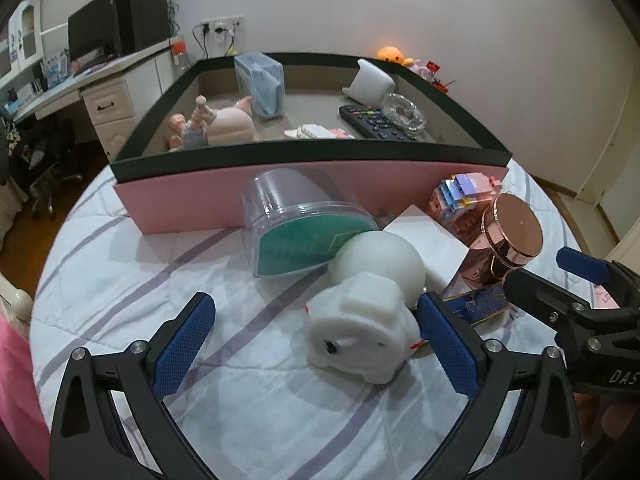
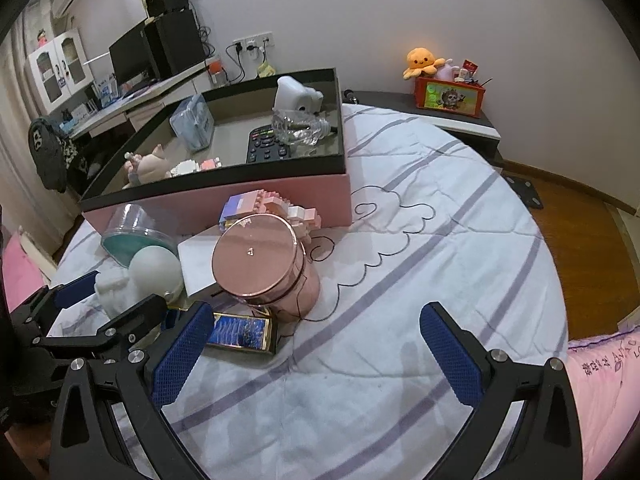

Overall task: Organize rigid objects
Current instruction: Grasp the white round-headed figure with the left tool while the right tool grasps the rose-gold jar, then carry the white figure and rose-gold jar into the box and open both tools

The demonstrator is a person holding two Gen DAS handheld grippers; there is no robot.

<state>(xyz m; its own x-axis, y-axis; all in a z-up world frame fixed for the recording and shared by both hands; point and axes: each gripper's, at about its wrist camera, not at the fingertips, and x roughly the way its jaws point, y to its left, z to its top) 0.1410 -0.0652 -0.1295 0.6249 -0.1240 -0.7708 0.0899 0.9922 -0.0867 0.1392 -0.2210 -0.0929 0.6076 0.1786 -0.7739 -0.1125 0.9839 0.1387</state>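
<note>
Left tool (image 1: 316,344): wide open, holding nothing, fingers either side of white blocky figurine (image 1: 360,328). Right-hand pad (image 1: 444,344) just beside figurine's flank, possibly touching; left-hand pad well clear.

Figurine lying on its side on the bed (image 1: 120,280), near the bed's front edge, pressed against white dome object (image 1: 380,260) behind it.

Handling, by appearance: matt, moulded, stiff body; probably light; surface not slippery. Small red detail on one face possibly delicate. Best hold judged across the broad flat flanks, pads square to them, avoiding the stepped top where a pad could slide off. Closing likely to nudge dome object; slow squeeze advised.

Right tool (image 2: 316,356): also wide open, empty, over bare striped quilt. Just beyond its left finger: flat blue-and-gold box (image 2: 240,334), partly under rose-gold cylindrical jar (image 2: 264,264). Jar polished and likely slippery; grip low on the wall, not the lid rim.

Further out: clear tub with green base (image 1: 296,224) tipped against pink storage box (image 1: 280,184), pastel brick model (image 2: 264,204) beside it. Storage box at the bed's far edge, already containing remote control (image 1: 372,122), glass ashtray (image 1: 404,112) and other items.
</note>
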